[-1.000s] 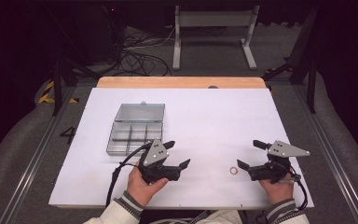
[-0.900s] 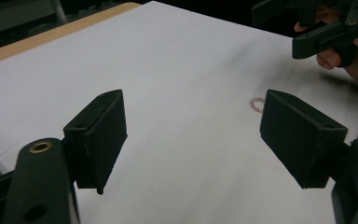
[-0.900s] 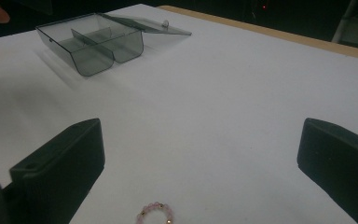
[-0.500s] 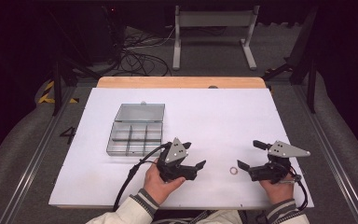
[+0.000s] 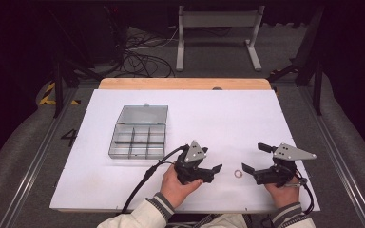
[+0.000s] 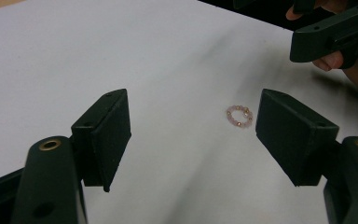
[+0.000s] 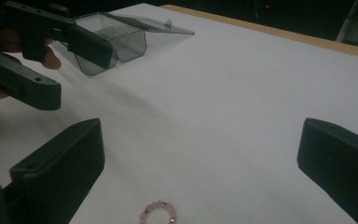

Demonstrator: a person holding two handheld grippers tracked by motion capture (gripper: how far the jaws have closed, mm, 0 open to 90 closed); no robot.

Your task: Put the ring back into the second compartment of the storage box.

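Pink bead ring (image 5: 238,174): lay flat on desk (image 5: 228,123), between both tools.
Left tool (image 5: 213,170): nearer, jaws spread.
Right tool (image 5: 255,159): spread, empty.

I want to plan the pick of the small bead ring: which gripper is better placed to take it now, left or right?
Probably the left gripper: open, aimed at the bead ring, which lies ahead between its jaws. The right gripper is open too.
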